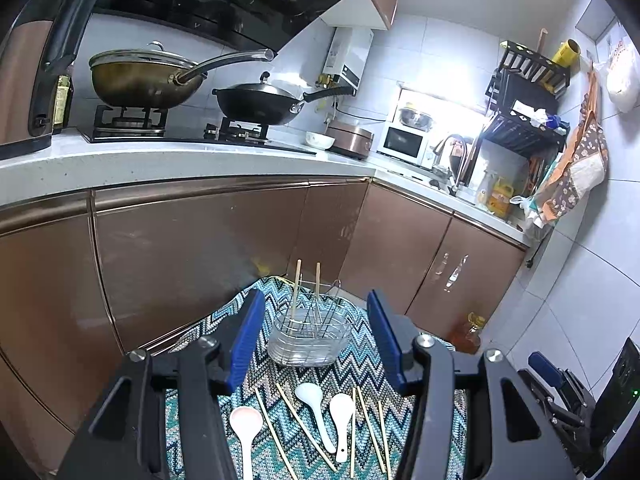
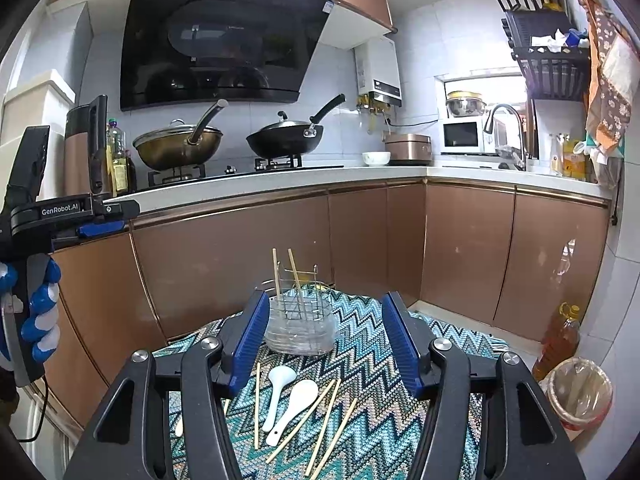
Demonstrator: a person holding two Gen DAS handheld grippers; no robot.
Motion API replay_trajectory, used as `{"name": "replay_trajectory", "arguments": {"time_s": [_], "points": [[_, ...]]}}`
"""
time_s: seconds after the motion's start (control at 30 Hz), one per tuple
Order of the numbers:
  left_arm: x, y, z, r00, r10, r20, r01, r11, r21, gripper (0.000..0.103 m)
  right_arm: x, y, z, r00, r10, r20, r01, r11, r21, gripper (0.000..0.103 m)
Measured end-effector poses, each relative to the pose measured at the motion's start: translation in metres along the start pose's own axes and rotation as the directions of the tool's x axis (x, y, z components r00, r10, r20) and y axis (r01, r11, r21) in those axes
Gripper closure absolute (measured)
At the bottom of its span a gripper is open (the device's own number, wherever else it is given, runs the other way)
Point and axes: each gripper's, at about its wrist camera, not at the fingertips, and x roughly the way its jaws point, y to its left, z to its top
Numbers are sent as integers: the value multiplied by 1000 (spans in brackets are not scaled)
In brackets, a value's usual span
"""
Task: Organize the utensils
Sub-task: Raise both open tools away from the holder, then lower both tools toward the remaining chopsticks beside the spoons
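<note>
A: Quick pass. Where are my tools?

B: Left tool [image 1: 316,340] stands about half open, nothing between the blue pads. Right tool [image 2: 324,338] same: parted, empty. Both sit above the near edge of the zigzag cloth [image 1: 360,376] that covers the desk.

A: Holder?

B: Clear utensil holder [image 1: 310,338] with a wire insert stands upright on the cloth, ahead of both tools. In the left wrist view it shows right in the gap between my pads but farther off, not touching. In the right wrist view it [image 2: 301,330] sits toward the left pad. Two chopsticks [image 1: 296,296] already stand in it, leaning slightly.

A: Loose stuff?

B: On the cloth, between the tools and the holder, close under the fingers. Three spoons: a pinkish one [image 1: 245,424] at left, two white ones [image 1: 316,408] side by side in the middle, bowls toward the holder. Loose chopsticks [image 1: 370,428] are scattered around them, some crossing. I count about five, can't tell exactly.

A: Room?

B: Small kitchen. Brown cabinet fronts [image 2: 464,248] under a white L-shaped counter [image 2: 280,184]. Hob with a lidded brass-coloured wok [image 2: 178,148] and a black wok [image 2: 284,138], hood above. Microwave [image 2: 464,136] and tap [image 2: 506,132] at right. Oil bottle [image 2: 558,340] and lined bin [image 2: 580,396] on the floor at right. A gloved hand [image 2: 38,312] grips the left tool's handle at the right view's left edge.
</note>
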Motion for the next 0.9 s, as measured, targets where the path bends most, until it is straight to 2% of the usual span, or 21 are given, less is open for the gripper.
{"name": "replay_trajectory", "arguments": {"time_s": [0.53,0.7,0.9], "points": [[21,17,-12,999,31,-42,-33,999,-25,52,21,2,-15,998,2,-59,-2,1000,5,44],[47,25,-22,994,36,-105,-37,999,-8,52,42,-9,-21,991,13,-134,-7,999,47,44],[93,38,-39,980,13,-199,-19,999,-30,52,75,-32,-39,966,-22,-259,43,996,79,44]]}}
